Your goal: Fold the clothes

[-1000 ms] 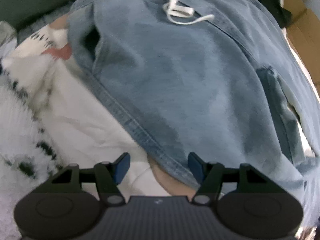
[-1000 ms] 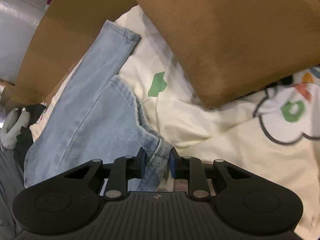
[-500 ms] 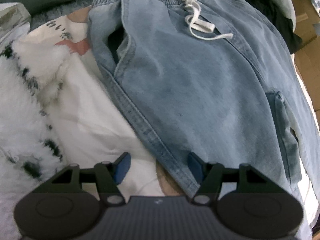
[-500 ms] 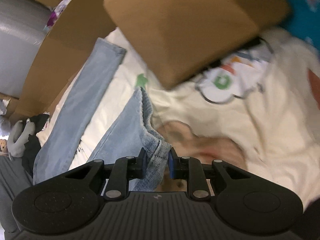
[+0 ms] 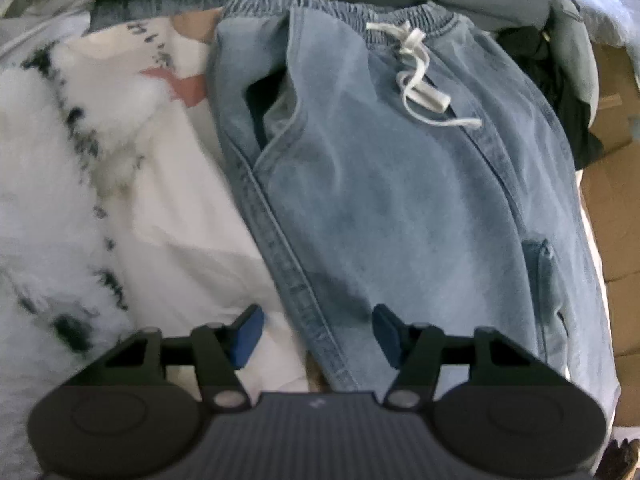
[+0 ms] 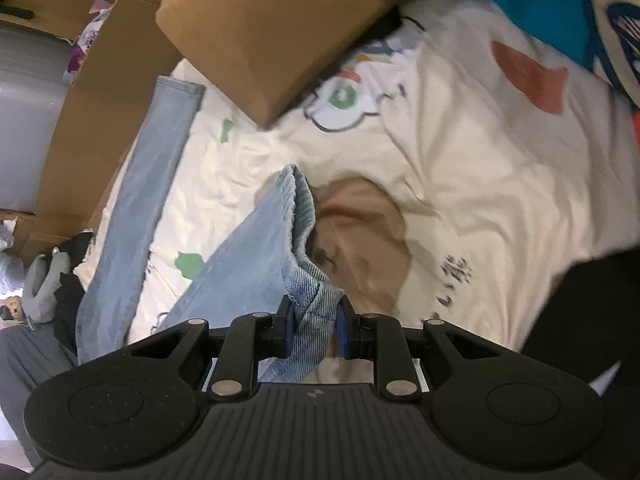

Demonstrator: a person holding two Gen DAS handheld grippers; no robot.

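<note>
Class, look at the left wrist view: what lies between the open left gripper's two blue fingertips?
In the left wrist view, the open left gripper frames the jeans side seam and some white printed sheet; neither fingertip visibly grips either.

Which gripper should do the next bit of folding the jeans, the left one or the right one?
Probably the right gripper: it is shut on a leg cuff of the jeans, ready to carry it over. The left gripper is open, holding nothing.
</note>
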